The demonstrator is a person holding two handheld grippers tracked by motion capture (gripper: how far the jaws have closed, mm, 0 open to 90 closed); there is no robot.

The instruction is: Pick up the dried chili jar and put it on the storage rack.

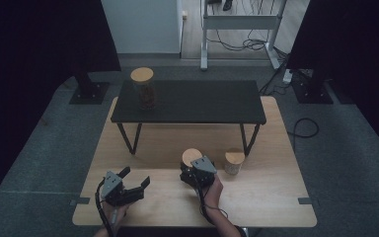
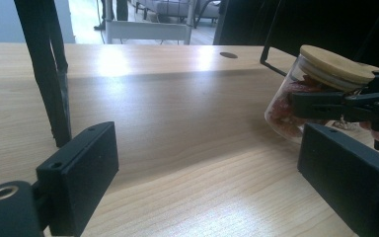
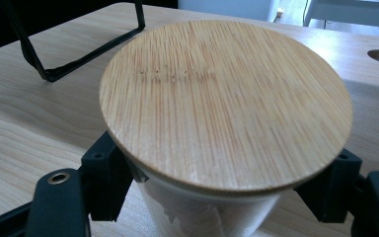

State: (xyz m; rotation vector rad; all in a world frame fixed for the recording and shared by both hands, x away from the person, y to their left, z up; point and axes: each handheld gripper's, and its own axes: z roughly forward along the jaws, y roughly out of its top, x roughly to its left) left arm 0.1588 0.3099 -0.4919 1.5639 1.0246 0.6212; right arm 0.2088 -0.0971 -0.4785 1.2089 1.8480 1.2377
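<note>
In the right gripper view the jar's [image 3: 212,217] lower body is cut off; its contents stay unclear.

1. A low shelf [image 1: 192,101] stands on the rear half of the table [image 1: 276,197].
2. 1 jar [image 1: 143,88] stands on the shelf's left end.
3. A second jar [image 1: 234,162] stands on the table just in front of the shelf's right legs.
4. Just left of it, a third jar [image 1: 191,158] sits between the jaws of the right gripper [image 1: 193,173].
5. The left gripper [image 1: 135,178] lies near the table's front edge, well apart to the left of the held jar.
</note>
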